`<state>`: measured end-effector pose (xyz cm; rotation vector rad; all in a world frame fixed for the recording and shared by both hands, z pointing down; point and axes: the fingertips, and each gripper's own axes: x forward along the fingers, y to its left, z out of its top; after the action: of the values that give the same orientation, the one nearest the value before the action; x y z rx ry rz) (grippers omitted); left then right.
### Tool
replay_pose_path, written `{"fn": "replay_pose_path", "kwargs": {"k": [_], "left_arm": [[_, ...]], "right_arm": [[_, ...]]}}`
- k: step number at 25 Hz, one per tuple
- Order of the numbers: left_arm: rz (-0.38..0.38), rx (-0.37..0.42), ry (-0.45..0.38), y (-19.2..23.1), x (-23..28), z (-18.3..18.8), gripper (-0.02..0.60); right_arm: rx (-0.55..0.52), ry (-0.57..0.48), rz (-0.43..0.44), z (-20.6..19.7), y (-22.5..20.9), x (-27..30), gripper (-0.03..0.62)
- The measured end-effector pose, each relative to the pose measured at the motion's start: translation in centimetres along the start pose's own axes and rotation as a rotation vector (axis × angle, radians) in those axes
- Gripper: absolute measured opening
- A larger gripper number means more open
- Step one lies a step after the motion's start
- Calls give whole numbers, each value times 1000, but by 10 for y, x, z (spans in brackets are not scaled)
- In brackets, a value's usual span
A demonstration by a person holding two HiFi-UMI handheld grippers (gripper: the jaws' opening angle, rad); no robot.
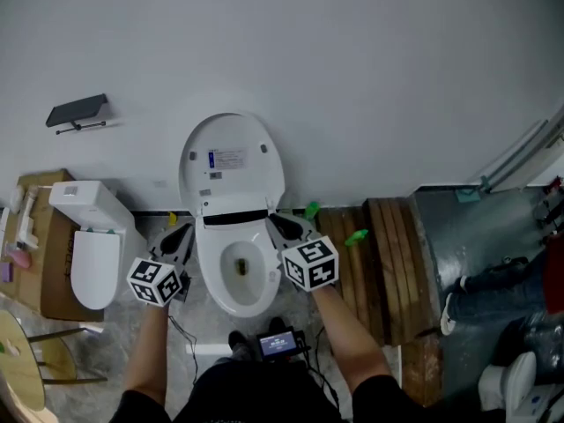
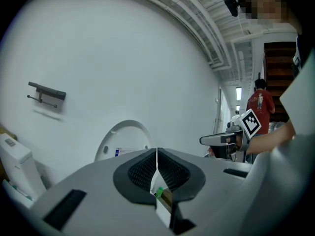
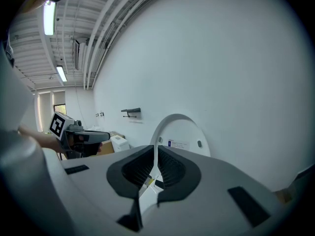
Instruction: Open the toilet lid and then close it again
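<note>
Left gripper (image 2: 156,155) is clenched, ribbed pads pressed flat together with nothing between them. Right gripper (image 3: 156,154) is the same story: jaws drawn together, empty. That makes two grippers, one on each side of the toilet, both pointing towards the wall (each carries its marker cube near the hand).

And the toilet lid (image 1: 231,161) is up! It stands raised, leaning back against the white wall (image 1: 370,77), with a small printed label on its inner face. Neither gripper touches it; they sit lower, level with the bowl, and the lid rises beyond them in both gripper views.

Below the lid the bowl (image 1: 208,267) lies open, with a dark patch low down at its bottom and nothing else inside that I can make out.

Count the toilets: two. A second toilet (image 1: 92,254), lid shut, sits off to the left on a piece of cardboard (image 1: 51,276).

One dark shelf (image 1: 79,111) is fixed to the wall above it. Two green things (image 1: 312,209) lie to the right, one close by the toilet's base, the other on the wooden planks (image 1: 388,263) (too small to tell what they are).

One small screen (image 1: 278,344) glows at the wearer's chest. Another person's legs (image 1: 498,280) show at the far right edge.
</note>
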<state>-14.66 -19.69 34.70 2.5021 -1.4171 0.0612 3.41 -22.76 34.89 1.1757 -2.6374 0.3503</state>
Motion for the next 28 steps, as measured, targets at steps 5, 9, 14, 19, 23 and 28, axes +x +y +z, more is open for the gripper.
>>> {"fn": "replay_pose_path", "kwargs": {"k": [5, 9, 14, 19, 23, 28], "left_arm": [[-8, 0, -2, -1, 1, 2, 15], [-9, -8, 12, 8, 6, 3, 40], [-19, 35, 55, 27, 29, 10, 173], [20, 40, 116, 72, 81, 11, 253], [88, 96, 164, 110, 131, 11, 255], [150, 130, 183, 151, 185, 20, 255]], "right_arm": [[-5, 3, 15, 1, 0, 4, 34], [-19, 28, 27, 0, -2, 16, 35], [-77, 62, 5, 6, -19, 46, 131], [-126, 87, -48, 17, -69, 97, 213], [-168, 93, -86, 30, -114, 142, 216], [-209, 98, -102, 42, -155, 194, 216]]}}
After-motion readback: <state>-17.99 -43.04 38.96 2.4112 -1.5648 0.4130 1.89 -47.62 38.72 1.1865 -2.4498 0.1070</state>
